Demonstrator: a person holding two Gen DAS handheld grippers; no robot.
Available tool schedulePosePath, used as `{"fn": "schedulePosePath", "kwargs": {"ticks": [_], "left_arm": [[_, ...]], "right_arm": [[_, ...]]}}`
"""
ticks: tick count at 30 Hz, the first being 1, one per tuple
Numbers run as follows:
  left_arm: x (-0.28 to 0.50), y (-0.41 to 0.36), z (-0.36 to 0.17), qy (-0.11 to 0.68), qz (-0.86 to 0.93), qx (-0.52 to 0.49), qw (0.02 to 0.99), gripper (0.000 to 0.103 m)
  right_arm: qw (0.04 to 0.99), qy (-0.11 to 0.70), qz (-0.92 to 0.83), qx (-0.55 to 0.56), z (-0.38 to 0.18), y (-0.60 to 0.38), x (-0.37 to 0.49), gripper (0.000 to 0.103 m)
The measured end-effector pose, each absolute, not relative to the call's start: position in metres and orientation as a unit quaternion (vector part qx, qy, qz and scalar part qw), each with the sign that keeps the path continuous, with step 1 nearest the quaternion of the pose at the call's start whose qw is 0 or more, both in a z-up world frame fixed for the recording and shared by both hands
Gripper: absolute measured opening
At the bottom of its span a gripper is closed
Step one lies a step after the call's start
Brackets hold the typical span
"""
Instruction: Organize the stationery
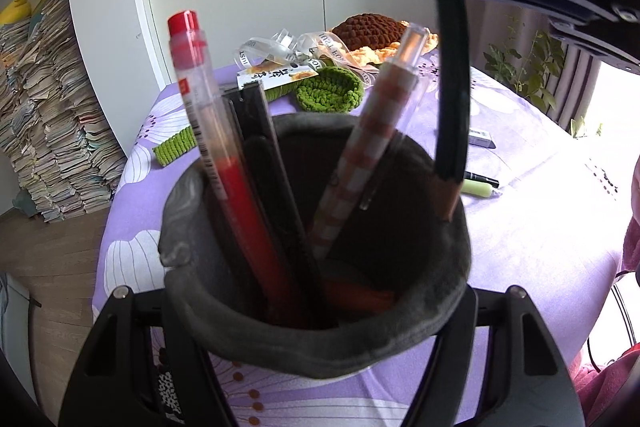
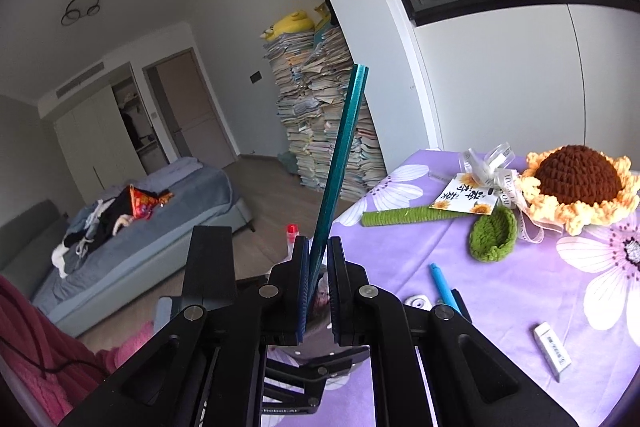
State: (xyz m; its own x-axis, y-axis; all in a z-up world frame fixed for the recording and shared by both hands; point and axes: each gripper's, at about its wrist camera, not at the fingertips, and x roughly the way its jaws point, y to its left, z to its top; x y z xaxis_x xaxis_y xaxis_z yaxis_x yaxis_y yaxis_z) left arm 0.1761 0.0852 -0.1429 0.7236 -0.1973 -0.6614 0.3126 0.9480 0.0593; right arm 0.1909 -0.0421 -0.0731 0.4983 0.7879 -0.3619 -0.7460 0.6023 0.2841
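Pencil [image 2: 340, 163], teal, stands near-upright, clenched in right gripper [image 2: 318, 267], tip dipping into pouch [image 1: 320, 327].

Little can be read. The translucent white ribbon [image 2: 496, 173], tied in a bow at about ten o'clock of the crocheted brown-and-yellow sunflower [image 2: 576, 187], carries dark printed capitals; only broken pieces such as "YOU" show, the rest too curled to make out. The white card with small sunflower pictures [image 2: 464, 201], at seven o'clock of the bow, bears large black Chinese characters. The small white eraser [image 2: 552, 345] has print too small to read.
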Motion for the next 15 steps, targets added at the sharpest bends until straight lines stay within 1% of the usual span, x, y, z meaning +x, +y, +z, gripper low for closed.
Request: {"fn": "schedulePosePath", "kwargs": {"ticks": [7,11,15], "left_arm": [[0.174,0.085,-0.144,0.346,-0.135,0.083,0.925,0.069],[0.176,0.086,-0.144,0.349,-0.135,0.080,0.924,0.069],[0.175,0.085,-0.144,0.347,-0.134,0.084,0.924,0.069]], "right_arm": [[0.864,0.254,0.433,0.030,-0.072,-0.045,0.190,0.008],[0.857,0.276,0.434,-0.025,-0.078,-0.033,0.184,0.008],[0.851,0.292,0.433,-0.050,-0.085,-0.017,0.191,0.008]]}}
